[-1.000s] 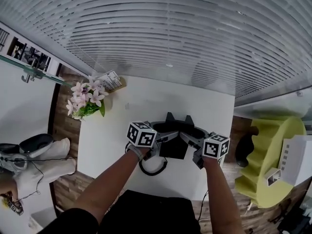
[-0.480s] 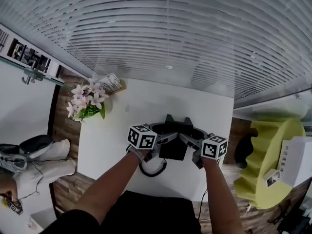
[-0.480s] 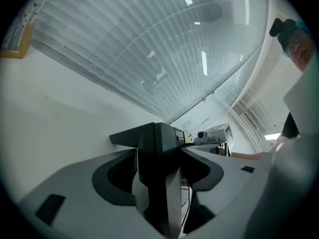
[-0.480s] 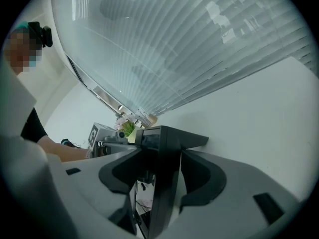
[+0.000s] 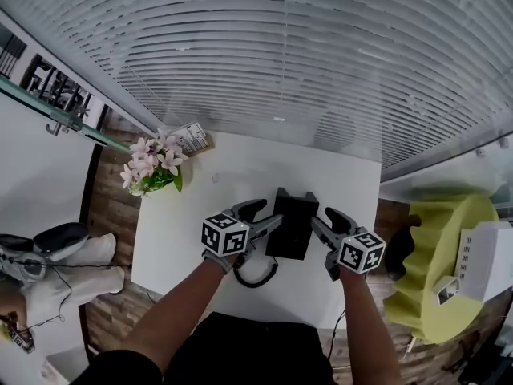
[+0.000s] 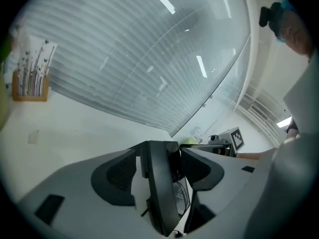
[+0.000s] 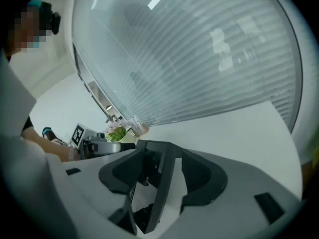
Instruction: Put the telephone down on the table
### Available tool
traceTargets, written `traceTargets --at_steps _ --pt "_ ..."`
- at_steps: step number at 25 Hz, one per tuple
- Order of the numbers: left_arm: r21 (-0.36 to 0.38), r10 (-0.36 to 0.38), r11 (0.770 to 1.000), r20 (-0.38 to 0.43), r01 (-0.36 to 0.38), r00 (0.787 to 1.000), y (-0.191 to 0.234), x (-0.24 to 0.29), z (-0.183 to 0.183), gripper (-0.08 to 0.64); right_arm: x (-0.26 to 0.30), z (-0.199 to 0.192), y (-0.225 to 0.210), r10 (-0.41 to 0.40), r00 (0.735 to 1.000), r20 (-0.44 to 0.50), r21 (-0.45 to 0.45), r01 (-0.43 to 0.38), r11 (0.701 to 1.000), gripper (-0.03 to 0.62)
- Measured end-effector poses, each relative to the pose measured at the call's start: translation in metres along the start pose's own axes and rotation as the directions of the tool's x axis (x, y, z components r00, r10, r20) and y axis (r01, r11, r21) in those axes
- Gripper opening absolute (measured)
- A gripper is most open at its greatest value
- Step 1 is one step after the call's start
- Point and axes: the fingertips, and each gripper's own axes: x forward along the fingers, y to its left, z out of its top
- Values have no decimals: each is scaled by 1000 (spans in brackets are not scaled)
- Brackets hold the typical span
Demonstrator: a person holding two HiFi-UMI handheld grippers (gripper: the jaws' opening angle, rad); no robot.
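Telephone lies flat on the white table, directly between the two grippers. Left gripper: the jaws stand wide apart and have just been opening. The telephone's near edge stands in line between them, with bare table showing beside one pad and neither pad pressing. Right gripper: jaws also apart, with the telephone's opposite edge between them, not gripped. A loop of black cord lies on the table below the left gripper's body. Flowers and a card holder stand well beyond the left jaws, at the table's far corner.
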Motion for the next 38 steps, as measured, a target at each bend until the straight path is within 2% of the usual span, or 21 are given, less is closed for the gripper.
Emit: traceTargets --at_steps 3,6,9,11,15,17,20,22,26,32,36,38 --pt "59 -34 998 57 30 998 -30 -26 20 275 -22 15 32 -12 998 61 -132 20 991 247" --pt "152 -71 987 93 56 993 -70 -50 35 273 -46 32 75 19 990 137 -210 10 978 232" --pt "267 -90 962 110 57 990 -113 -73 42 263 -68 42 118 44 983 179 -256 4 967 113" --pt "343 -93 938 124 45 988 -138 -87 42 203 -80 43 142 56 980 190 -289 2 957 55" --pt "438 -104 899 183 13 978 -178 -115 54 26 -105 53 189 75 973 216 -375 12 927 29" --pt "474 -126 880 203 16 971 -197 -127 63 9 -117 62 213 86 970 226 -427 19 904 26" --pt "493 -155 870 224 25 962 -219 -141 69 9 -138 74 248 125 956 264 -472 15 881 23" --pt "509 -159 861 234 18 959 -227 -147 70 9 -151 80 261 124 949 290 -490 36 871 23" --pt "574 -151 819 231 -9 961 -239 -153 69 9 -161 85 272 119 937 329 -502 66 862 23" --pt "593 -161 805 241 -14 957 -252 -163 71 9 -165 83 283 134 921 367 -487 67 871 23" --pt "571 -176 821 274 -13 946 -260 -169 75 9 -165 82 289 136 920 368 -489 68 870 23" --pt "575 -182 818 282 -14 942 -264 -172 76 9 -164 81 292 134 921 367 -492 69 868 23"
